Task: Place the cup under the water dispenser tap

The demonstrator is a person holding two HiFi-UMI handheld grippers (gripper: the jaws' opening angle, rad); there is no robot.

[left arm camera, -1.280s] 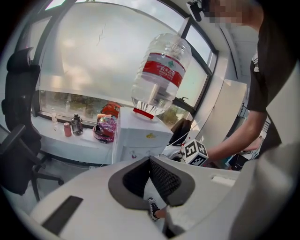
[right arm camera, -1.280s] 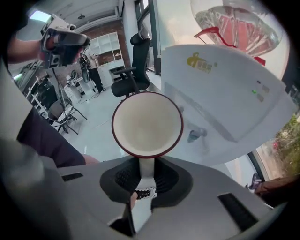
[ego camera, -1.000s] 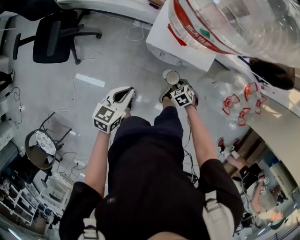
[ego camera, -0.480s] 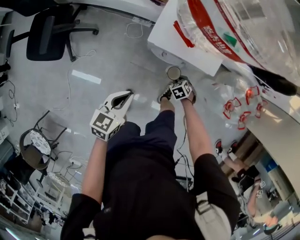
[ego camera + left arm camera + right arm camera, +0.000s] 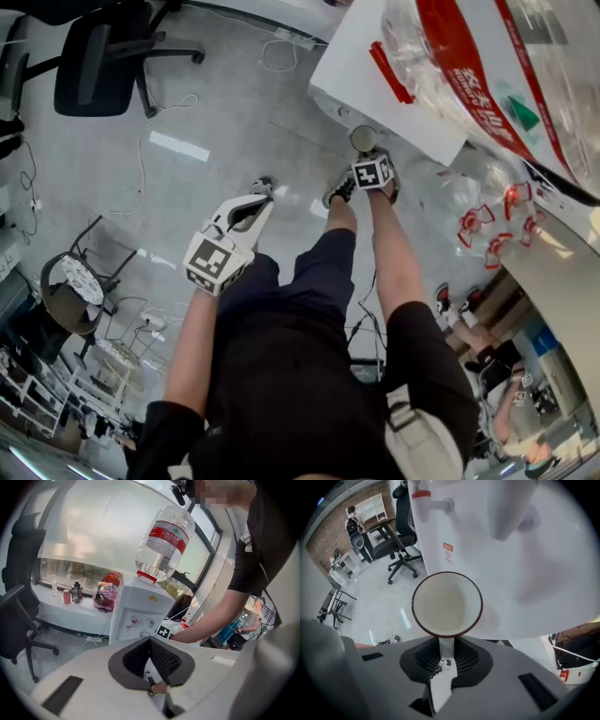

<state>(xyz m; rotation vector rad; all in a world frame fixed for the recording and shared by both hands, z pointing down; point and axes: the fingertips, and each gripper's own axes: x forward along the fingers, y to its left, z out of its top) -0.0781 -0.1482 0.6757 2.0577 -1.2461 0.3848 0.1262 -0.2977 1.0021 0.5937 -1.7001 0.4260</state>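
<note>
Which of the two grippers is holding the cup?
The right gripper: its fingers pinch the handle of the white cup. The left gripper holds nothing, its fingers shut together.

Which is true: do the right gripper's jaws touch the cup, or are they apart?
Touching. In the right gripper view, the right gripper has both jaws pressed on the handle of the white cup, without a gap.
</note>
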